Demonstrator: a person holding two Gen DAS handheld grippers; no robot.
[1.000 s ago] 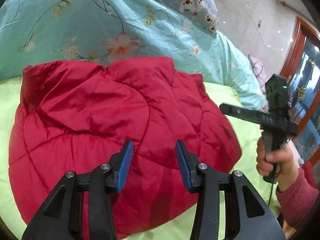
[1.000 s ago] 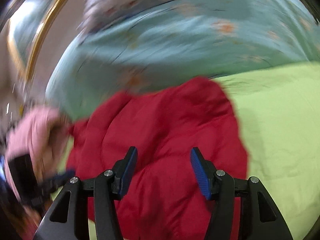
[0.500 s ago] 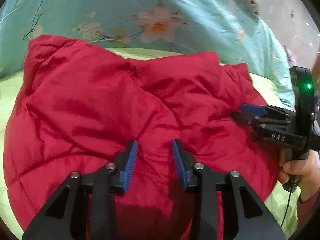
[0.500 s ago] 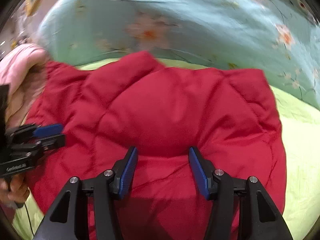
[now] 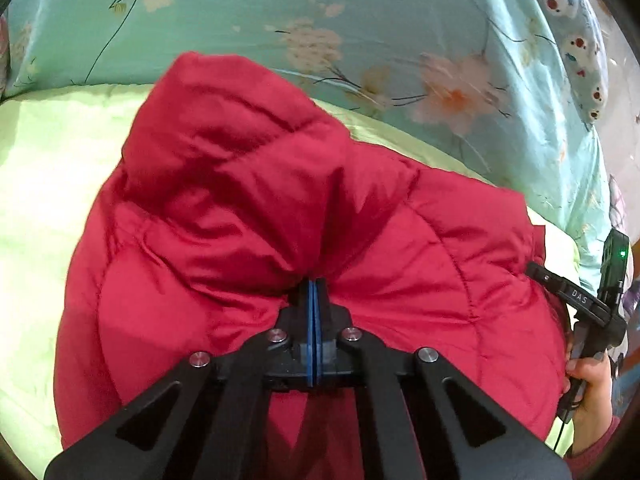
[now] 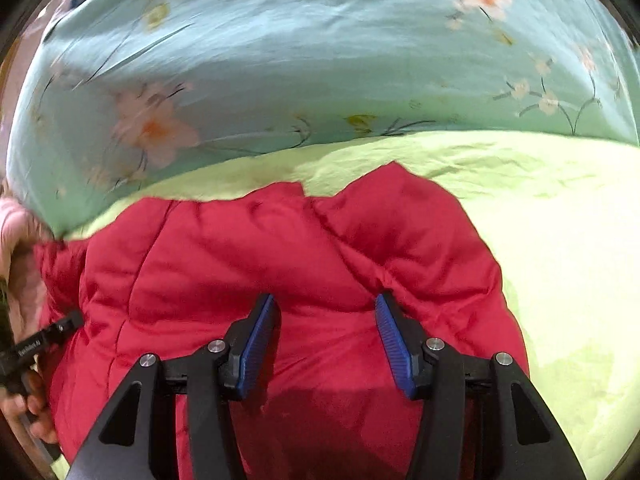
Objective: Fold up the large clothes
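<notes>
Step in hand, as judged: taking hold of the near edge of the red jacket [image 5: 248, 216] ahead of a fold. Jacket lies bunched on the green sheet [image 5: 44, 168], with the floral quilt [image 5: 360, 12] heaped just behind it and a spotted pillow [image 5: 576, 40] beyond the quilt.

Left gripper [image 5: 315, 300]: jaws have just been closing and now stand fully together, blue pads face to face. Fabric puckers toward the tips, creases running in from both sides of the jacket, so a thin pinch of the shell appears to be caught at the very tip. How deep the pinch sits cannot be seen; padding hides it.

Right gripper [image 6: 326, 344]: jaws about half open, blue fingers [image 6: 390, 340] spread over the jacket's near portion. Cloth lies between them, but the pads do not press on it. Whether the tips touch the surface is unclear. Nothing held.

In the left wrist view, the right gripper shows at the jacket's right edge, held by a hand [image 5: 588, 384] in a dark red sleeve.

Next move, as judged: right gripper needs to close on the jacket edge on its own side, then both should lift and carry that edge toward the quilt side. Risk: slippery, puffy shell may slide out of a shallow pinch.
</notes>
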